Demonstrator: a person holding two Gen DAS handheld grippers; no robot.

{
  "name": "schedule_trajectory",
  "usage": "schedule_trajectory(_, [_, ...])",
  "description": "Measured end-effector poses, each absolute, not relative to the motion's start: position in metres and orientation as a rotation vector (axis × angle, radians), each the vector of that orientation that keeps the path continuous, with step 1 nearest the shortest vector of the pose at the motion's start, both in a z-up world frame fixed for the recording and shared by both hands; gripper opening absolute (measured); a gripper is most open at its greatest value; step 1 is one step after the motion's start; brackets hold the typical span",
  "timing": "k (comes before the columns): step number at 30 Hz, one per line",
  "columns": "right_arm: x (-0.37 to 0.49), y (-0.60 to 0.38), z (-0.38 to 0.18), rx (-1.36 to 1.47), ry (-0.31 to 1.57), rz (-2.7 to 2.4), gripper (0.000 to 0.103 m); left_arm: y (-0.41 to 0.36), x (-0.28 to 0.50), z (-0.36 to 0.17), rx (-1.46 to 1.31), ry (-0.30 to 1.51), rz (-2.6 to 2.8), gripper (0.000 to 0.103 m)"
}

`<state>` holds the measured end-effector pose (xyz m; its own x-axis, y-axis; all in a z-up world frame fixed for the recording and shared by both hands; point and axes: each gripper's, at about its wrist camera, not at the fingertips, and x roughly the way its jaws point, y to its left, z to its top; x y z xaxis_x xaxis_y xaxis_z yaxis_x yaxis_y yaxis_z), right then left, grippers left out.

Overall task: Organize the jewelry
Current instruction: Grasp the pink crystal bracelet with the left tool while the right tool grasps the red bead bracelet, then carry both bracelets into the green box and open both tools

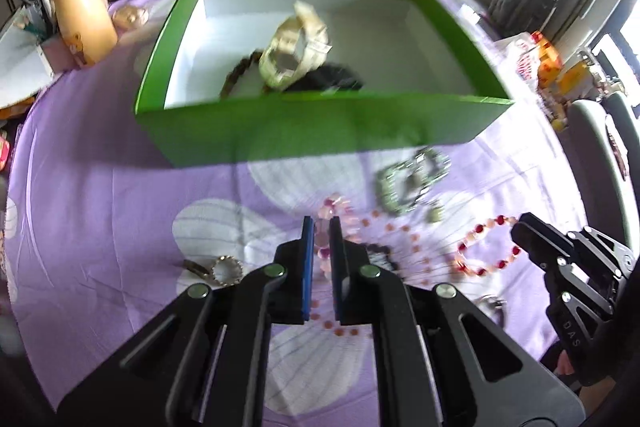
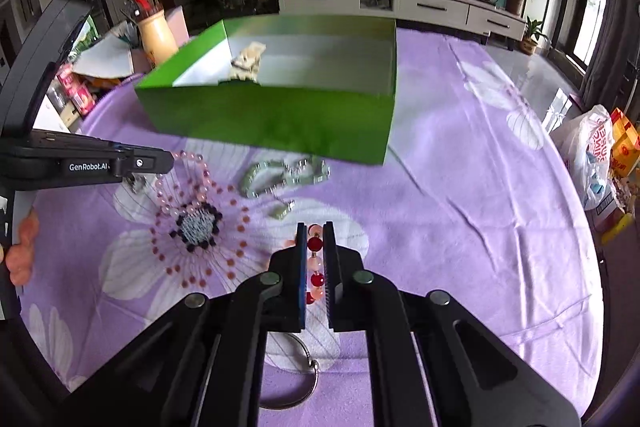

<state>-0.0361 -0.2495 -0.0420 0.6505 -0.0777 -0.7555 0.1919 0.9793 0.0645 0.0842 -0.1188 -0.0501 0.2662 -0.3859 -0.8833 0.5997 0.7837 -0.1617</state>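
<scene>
Your left gripper [image 2: 170, 163] carries the white lettering "GenRobot.AI" on its black side, seen from the right wrist; on your right gripper [image 1: 520, 229], seen from the left wrist, the letters "DAS" run along one arm; the red print on the white plastic bag [image 2: 592, 143] at the cloth's far right is too warped to read; your left jaws are pressed together on the pale pink bead bracelet [image 1: 334, 213], a loop of translucent pink beads with a few darker ones, lying over the printed flower on the purple floral cloth [image 1: 100, 195]; your right jaws are clamped on the red and peach bead bracelet [image 2: 315, 247], glossy red beads alternating with soft peach ones, a strand of them caught between the blue pads; between the two bracelets and the green box [image 1: 304, 131] sits a silver-green link bracelet [image 1: 412, 183], blurred; inside the box, on its white floor, a cream bangle [image 1: 294, 47] rests on dark pieces; a small gold ring [image 1: 227, 269] lies on the cloth left of your left gripper
</scene>
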Motion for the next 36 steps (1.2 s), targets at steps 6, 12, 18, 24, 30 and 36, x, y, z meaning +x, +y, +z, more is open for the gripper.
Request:
schedule_trajectory(6, [-0.035,-0.253,-0.016,0.141,0.795,-0.153,0.007,-0.126,0.078,-0.014,0.200,1.065,-0.716,0.007])
schedule_trajectory(12, [-0.024,-0.263,0.012,0.157,0.736,-0.149,0.007,-0.139,0.095,0.016,0.183,1.041,-0.746,0.007])
schedule_trajectory(18, [0.006,-0.275,0.035,0.163,0.677,-0.148,0.007,-0.164,0.118,0.039,0.176,1.001,-0.741,0.007])
schedule_trajectory(24, [0.048,-0.284,0.031,0.183,0.685,-0.139,0.007,-0.190,0.149,0.032,0.167,1.018,-0.711,0.007])
schedule_trajectory(30, [0.085,-0.292,0.006,0.178,0.756,-0.162,0.007,-0.209,0.180,0.000,0.162,1.082,-0.665,0.007])
schedule_trajectory(36, [0.104,-0.300,-0.014,0.173,0.805,-0.181,0.007,-0.223,0.202,-0.020,0.162,1.128,-0.636,0.007])
